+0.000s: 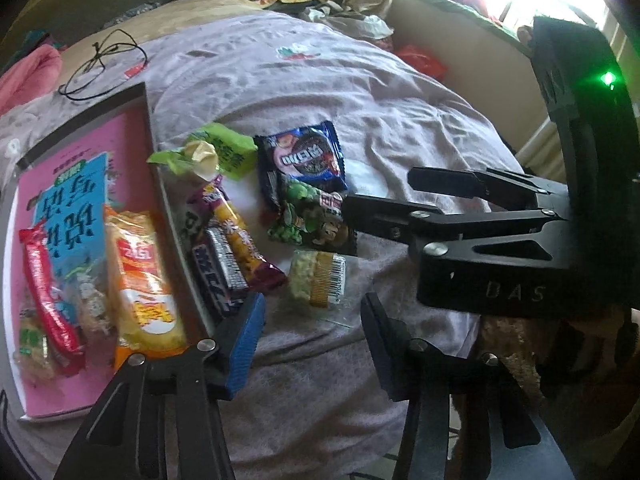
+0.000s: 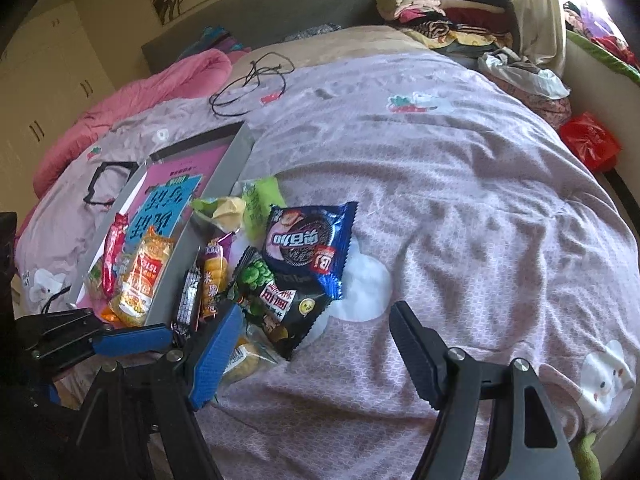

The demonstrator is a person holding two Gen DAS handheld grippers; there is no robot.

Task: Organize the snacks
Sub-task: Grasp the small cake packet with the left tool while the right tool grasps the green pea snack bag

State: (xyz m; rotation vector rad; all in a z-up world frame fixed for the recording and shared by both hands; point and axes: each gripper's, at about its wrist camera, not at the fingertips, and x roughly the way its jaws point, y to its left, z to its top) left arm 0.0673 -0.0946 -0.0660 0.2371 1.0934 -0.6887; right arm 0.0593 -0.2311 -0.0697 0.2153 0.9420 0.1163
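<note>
A grey tray (image 1: 158, 168) lined with a pink sheet lies on the bed and holds an orange snack bag (image 1: 140, 280) and a red stick pack (image 1: 48, 292). Beside it lie loose snacks: a blue cookie pack (image 1: 304, 158), a green-black pea bag (image 1: 312, 220), a green wrapper (image 1: 212, 152), a purple-yellow bar (image 1: 236, 236), a dark bar (image 1: 218, 272) and a clear rice cake pack (image 1: 318, 280). My left gripper (image 1: 312, 344) is open, just before the rice cake. My right gripper (image 2: 308, 348) is open and empty near the pea bag (image 2: 276, 304); it also shows in the left wrist view (image 1: 380, 200).
The bed has a lilac cover (image 2: 460, 200). A black cable (image 2: 248, 84) and a pink quilt (image 2: 132, 100) lie behind the tray (image 2: 230, 164). Piled clothes (image 2: 440, 12) and a red bag (image 2: 588, 140) sit at the far right edge.
</note>
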